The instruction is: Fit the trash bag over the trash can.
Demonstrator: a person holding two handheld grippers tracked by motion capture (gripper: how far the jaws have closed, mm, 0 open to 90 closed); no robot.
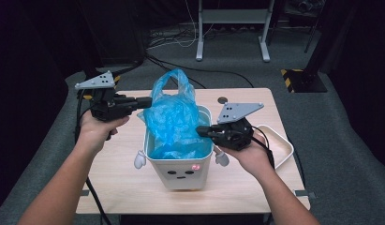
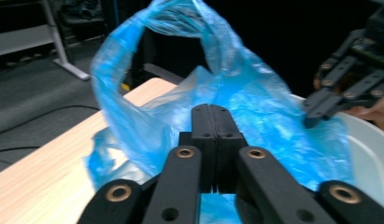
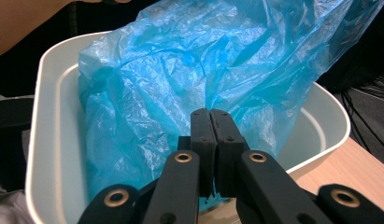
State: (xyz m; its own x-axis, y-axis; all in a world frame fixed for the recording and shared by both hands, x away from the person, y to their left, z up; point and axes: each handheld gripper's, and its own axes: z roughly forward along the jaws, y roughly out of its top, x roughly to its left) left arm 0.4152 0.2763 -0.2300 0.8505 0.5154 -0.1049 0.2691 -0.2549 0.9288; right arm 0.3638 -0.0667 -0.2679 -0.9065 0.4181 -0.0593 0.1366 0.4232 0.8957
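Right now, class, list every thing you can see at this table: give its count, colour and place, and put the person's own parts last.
Plastic bag: one, blue, standing in the bin, handles up.
Bin: one, white, with a face and small arms, at the table's middle.
Tray: one, white, right of the bin.
Table: one, light wood.
Frame legs: one, grey, on the floor behind.
Left gripper: one, black, jaws together at the bag's left side.
Right gripper: one, black, jaws together at the bag's right side.
Forearms: two, entering from below.
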